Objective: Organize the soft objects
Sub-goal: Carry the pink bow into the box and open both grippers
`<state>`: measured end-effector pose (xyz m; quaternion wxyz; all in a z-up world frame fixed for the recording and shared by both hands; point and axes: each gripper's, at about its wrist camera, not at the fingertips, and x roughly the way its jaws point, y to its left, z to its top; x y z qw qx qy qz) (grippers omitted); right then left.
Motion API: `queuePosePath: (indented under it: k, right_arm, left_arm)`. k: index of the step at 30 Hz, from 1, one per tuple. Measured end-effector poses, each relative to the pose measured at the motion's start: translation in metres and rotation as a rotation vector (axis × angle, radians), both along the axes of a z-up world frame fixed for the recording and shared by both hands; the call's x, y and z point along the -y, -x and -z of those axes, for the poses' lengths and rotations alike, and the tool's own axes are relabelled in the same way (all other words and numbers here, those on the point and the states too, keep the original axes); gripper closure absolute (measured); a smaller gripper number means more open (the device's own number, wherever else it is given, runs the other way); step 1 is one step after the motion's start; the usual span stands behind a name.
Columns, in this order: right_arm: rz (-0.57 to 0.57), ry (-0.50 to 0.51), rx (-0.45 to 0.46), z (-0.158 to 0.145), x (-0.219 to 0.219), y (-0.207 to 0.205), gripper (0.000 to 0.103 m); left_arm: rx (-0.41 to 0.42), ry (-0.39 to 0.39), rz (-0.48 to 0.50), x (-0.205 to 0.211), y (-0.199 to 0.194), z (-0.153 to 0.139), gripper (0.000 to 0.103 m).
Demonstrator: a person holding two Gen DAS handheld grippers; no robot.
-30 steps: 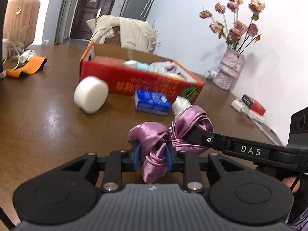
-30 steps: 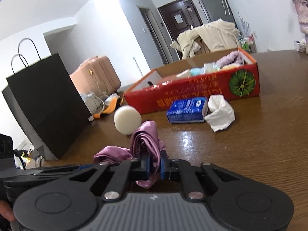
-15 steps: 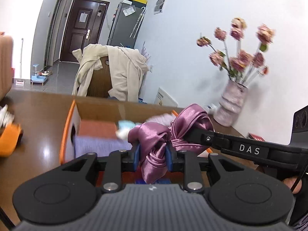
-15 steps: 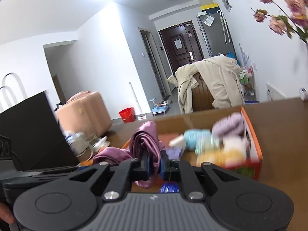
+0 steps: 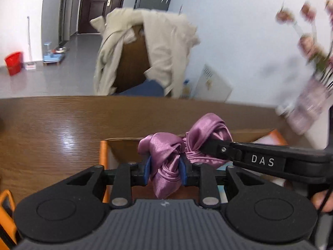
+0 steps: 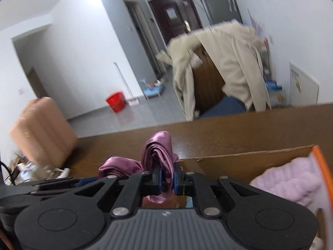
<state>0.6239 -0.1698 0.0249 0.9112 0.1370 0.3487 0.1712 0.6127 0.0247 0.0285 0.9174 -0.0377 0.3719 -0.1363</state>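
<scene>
Pinching the purple satin cloth (image 5: pixel 164 164) from both ends, the left gripper (image 5: pixel 164 169) and right gripper (image 6: pixel 166 179) hold it above the cardboard box (image 6: pixel 245 156); release remains.

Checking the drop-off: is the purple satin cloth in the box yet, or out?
Out. The purple satin cloth hangs bunched above the open cardboard box, pinched by the left claw and right claw.
</scene>
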Motion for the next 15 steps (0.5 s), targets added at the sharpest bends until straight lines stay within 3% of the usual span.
queuePosePath:
  k: [1,7,10,12,15]
  right_arm:
    - [-0.002,0.011,-0.027,0.009,-0.005,-0.008,0.092]
    - [-0.012,0.094,-0.131,0.037,-0.027,-0.023,0.090]
    - [0.004,0.073,-0.148,0.035,-0.023,-0.021,0.089]
    - [0.007,0.072,-0.148,0.029,-0.019,-0.019,0.087]
    - [0.008,0.091,-0.121,0.010,-0.012,-0.008,0.082]
  left_arm:
    - [-0.005,-0.047,-0.013,0.002,-0.004,0.005,0.072]
    - [-0.064,-0.147,-0.019,0.009,-0.015,0.014,0.070]
    - [-0.085,-0.152,-0.023,0.009,-0.015,0.014,0.066]
    - [-0.092,-0.123,-0.047,0.005,-0.014,0.009,0.054]
    - [-0.059,-0.110,-0.069,0.001,0.000,-0.008,0.051]
